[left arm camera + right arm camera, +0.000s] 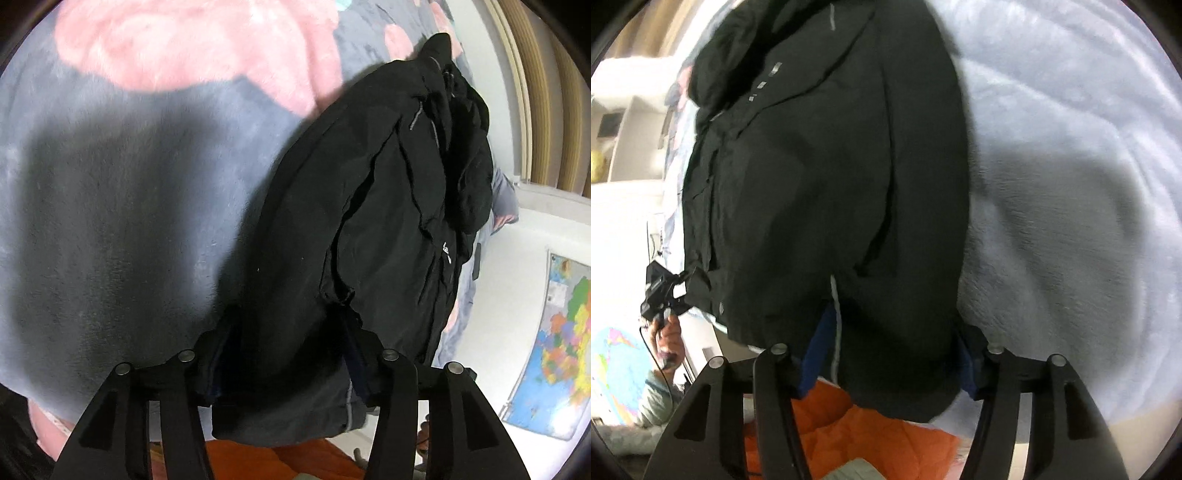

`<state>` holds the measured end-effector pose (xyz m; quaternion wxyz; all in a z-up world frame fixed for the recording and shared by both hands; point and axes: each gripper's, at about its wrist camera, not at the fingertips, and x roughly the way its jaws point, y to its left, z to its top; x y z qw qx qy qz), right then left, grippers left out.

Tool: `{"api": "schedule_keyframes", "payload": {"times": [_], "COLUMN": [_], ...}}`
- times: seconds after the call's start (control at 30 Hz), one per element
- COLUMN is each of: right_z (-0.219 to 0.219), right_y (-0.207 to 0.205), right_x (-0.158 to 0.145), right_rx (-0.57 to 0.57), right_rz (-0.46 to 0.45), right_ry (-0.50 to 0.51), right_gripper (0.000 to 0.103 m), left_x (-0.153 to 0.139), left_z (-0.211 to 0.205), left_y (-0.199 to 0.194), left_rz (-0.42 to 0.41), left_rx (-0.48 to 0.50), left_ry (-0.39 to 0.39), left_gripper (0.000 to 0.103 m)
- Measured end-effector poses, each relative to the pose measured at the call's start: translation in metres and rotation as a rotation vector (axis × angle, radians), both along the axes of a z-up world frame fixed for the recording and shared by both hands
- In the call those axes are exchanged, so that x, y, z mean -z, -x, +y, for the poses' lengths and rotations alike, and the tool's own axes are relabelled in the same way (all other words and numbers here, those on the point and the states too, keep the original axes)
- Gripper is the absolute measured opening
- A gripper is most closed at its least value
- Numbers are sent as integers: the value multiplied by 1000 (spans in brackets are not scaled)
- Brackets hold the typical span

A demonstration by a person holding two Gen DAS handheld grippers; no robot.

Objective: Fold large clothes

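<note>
Bedding: a plush grey blanket (pixel 110 221) with pink patches covers the bed; in the right wrist view it reads pale and bare to the right of the garment. Room: white wall with a coloured map (pixel 557 343) at the right edge of the left wrist view, wooden slats above it; orange fabric (pixel 857 435) lies below the bed edge. The black jacket (pixel 369 229) hangs lifted off the blanket, long axis running away from both cameras, hem nearest, collar end farthest. Left claw (pixel 284 365): fingers spread wide, hem bunched between them; whether it is pinched cannot be told. Right claw (pixel 886 369): likewise spread, the jacket's lower edge filling the gap, grip not determinable.
</note>
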<state>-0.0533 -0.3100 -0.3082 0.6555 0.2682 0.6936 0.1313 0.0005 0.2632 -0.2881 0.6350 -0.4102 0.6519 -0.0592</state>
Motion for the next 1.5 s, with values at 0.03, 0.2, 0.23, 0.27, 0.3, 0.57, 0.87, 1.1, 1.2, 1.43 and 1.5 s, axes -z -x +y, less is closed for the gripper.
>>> {"api": "schedule_keyframes", "payload": {"times": [0.03,0.2,0.23,0.27,0.3,0.57,0.87,1.1,1.2,1.43,1.5], "right_z": [5,8,6,5,5,-11,-34,-35,-38,-62,-83], "right_y": [-2,1,0,0,-2,-54,-175,-277,-302,-288,-266], "right_x": [0,-29,-36,-46,-54,-159,-227,-177,-143,-125,-154], "right_rx": [-8,34,58,80,92,156,282,366,365,411,457], "right_rz": [-1,-88,-103,-119,-134,-366,-535,-449,-379,-322,-400], "right_ry": [13,45,38,34,43,26,-8,27,50,28,23], "right_gripper": [66,20,17,17,16,15,16,24,36,53,62], "left_x": [2,-23,-34,-48,-57,-154,-211,-170,-131,-72,-92], "left_z": [-2,-18,-22,-26,-28,-53,-37,-64,-77,-70,-55], "left_y": [-2,-14,-17,-20,-23,-88,-222,-317,-342,-353,-344], "left_rz": [8,-84,-119,-159,-185,-451,-632,-538,-452,-253,-286], "left_rx": [-5,75,83,88,92,154,9,-32,-13,59,68], "left_ry": [2,-14,-4,13,30,119,136,-19,-87,-19,30], "left_gripper": [55,15,14,13,13,13,13,17,24,34,41]}}
